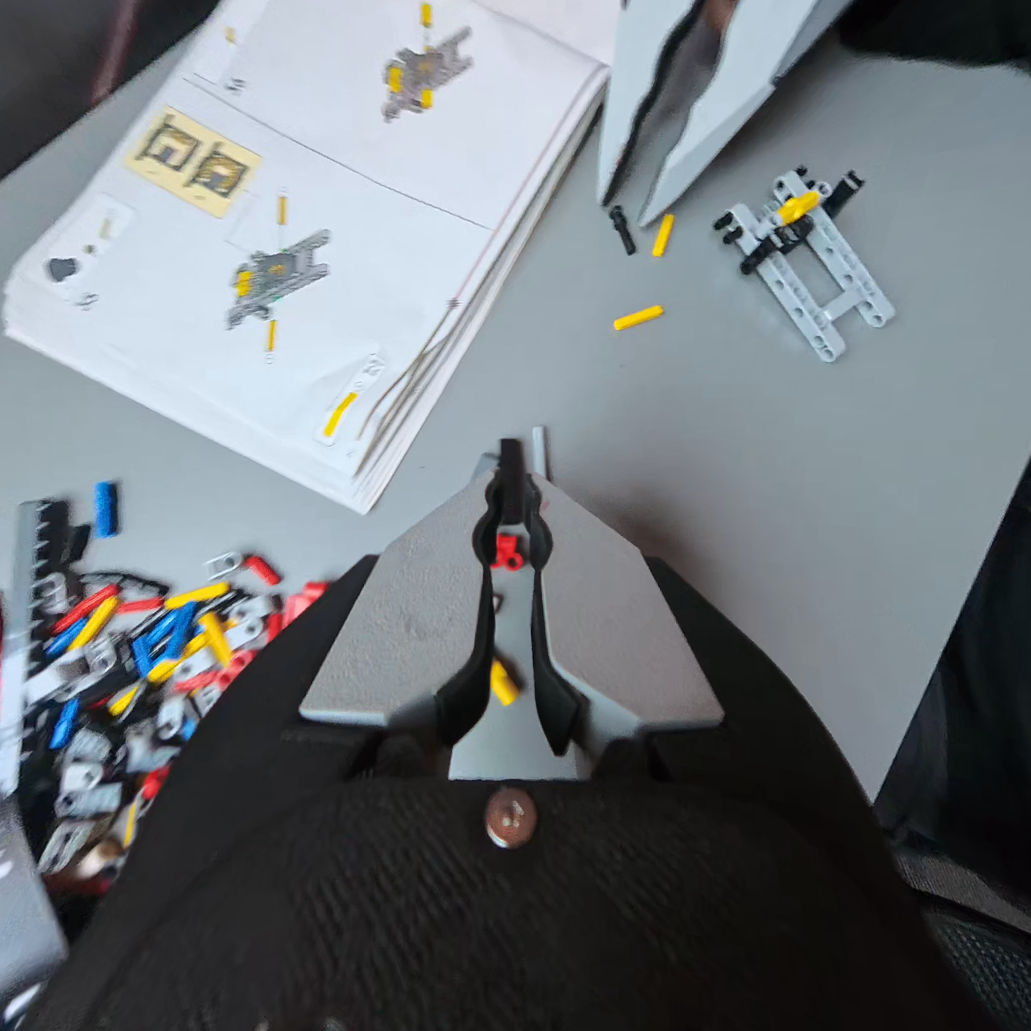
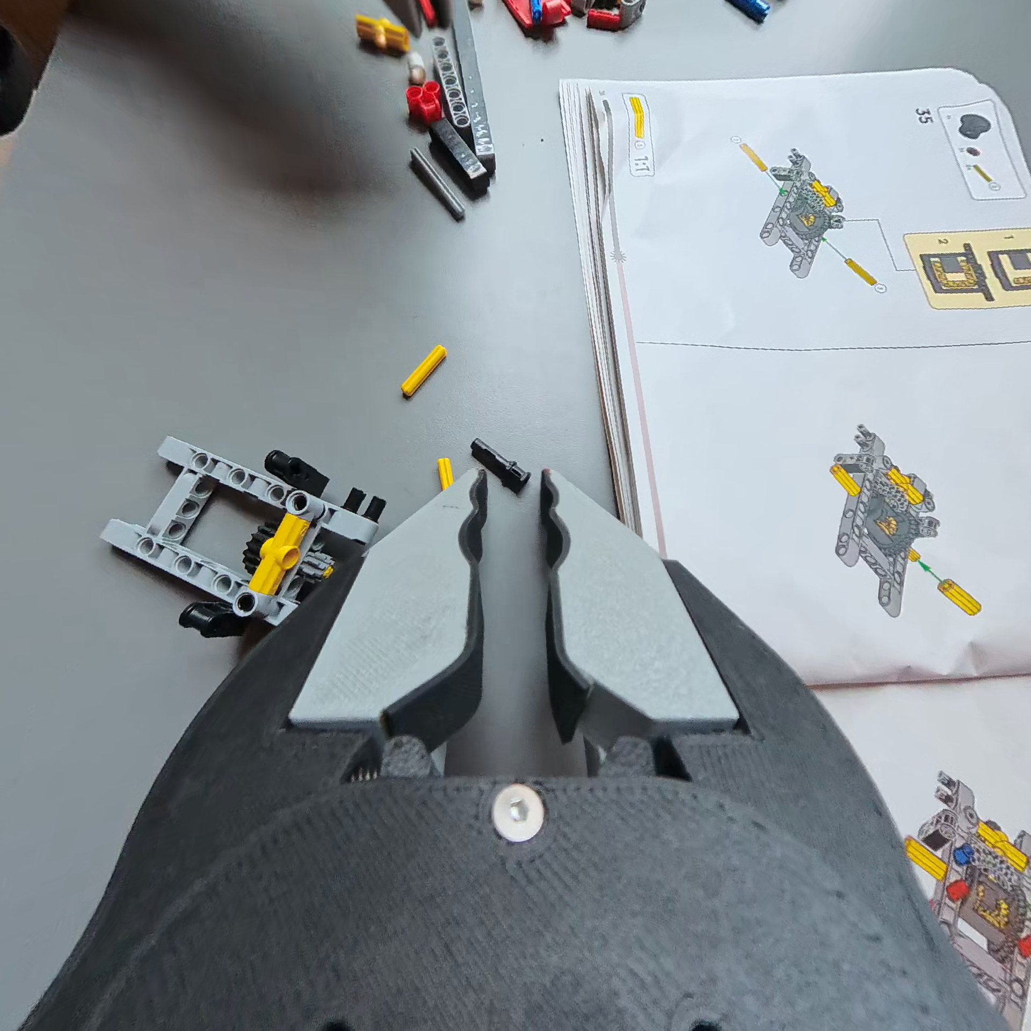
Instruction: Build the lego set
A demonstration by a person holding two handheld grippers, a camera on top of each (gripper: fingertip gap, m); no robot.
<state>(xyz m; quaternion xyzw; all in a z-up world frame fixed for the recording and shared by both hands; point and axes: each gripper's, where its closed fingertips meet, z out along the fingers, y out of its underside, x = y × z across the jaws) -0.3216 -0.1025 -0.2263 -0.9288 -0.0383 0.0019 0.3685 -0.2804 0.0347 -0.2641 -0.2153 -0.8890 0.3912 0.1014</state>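
Right wrist view: parted fingers (image 2: 513,480), two yellow axles (image 2: 423,370), one black pin (image 2: 500,457).

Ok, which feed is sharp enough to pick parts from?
Left wrist view: motion-blurred, worst over the loose brick pile and instruction booklet. Right wrist view: sharp on the grey frame assembly and black pin; soft shadow top left; wide-angle bending at the edges.

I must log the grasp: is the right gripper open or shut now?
Open. In the right wrist view the right gripper shows grey table between its fingertips, and the black pin lies loose just ahead.
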